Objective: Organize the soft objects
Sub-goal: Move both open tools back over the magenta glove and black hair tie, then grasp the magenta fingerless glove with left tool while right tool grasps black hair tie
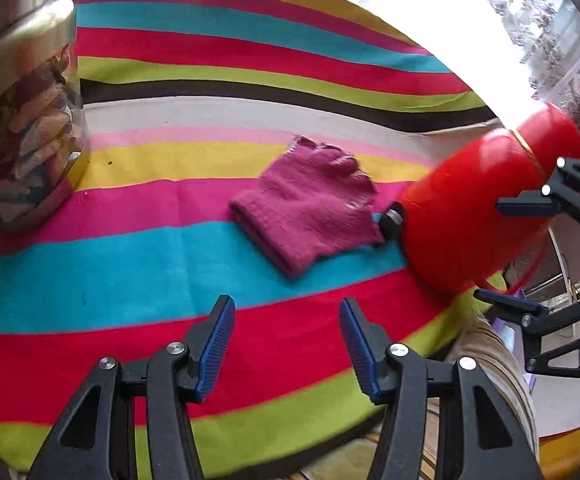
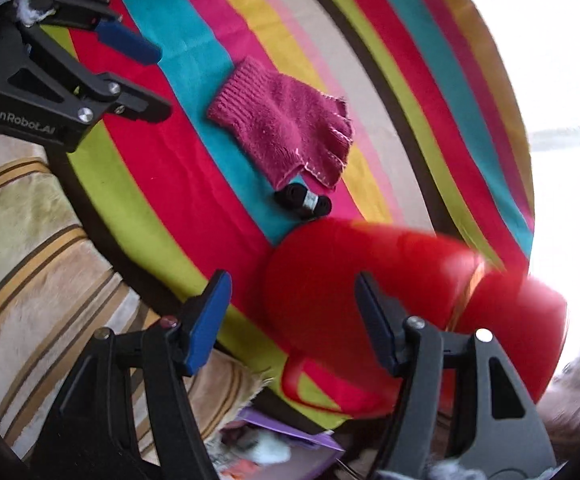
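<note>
A magenta fingerless knit glove (image 1: 306, 204) (image 2: 285, 124) lies flat on the striped tablecloth (image 1: 129, 264) (image 2: 161, 168). By its finger end lies a small black bundle with a metal band (image 2: 304, 202) (image 1: 392, 220). My left gripper (image 1: 285, 320) (image 2: 157, 80) hovers open on the near side of the glove, with nothing between its blue pads. My right gripper (image 2: 292, 292) (image 1: 530, 248) is open too and hangs over a blurred red jug (image 2: 370, 300) (image 1: 482, 208). One of its fingers (image 2: 378, 328) overlaps the jug, but the pads are not on it.
A clear jar (image 1: 21, 120) with a gold lid, full of wrapped things, stands at the table's left. The red jug with its handle (image 2: 302, 384) sits by the table's rim. Striped beige fabric (image 2: 29, 240) shows below the rim, and a bright window lies beyond the far side.
</note>
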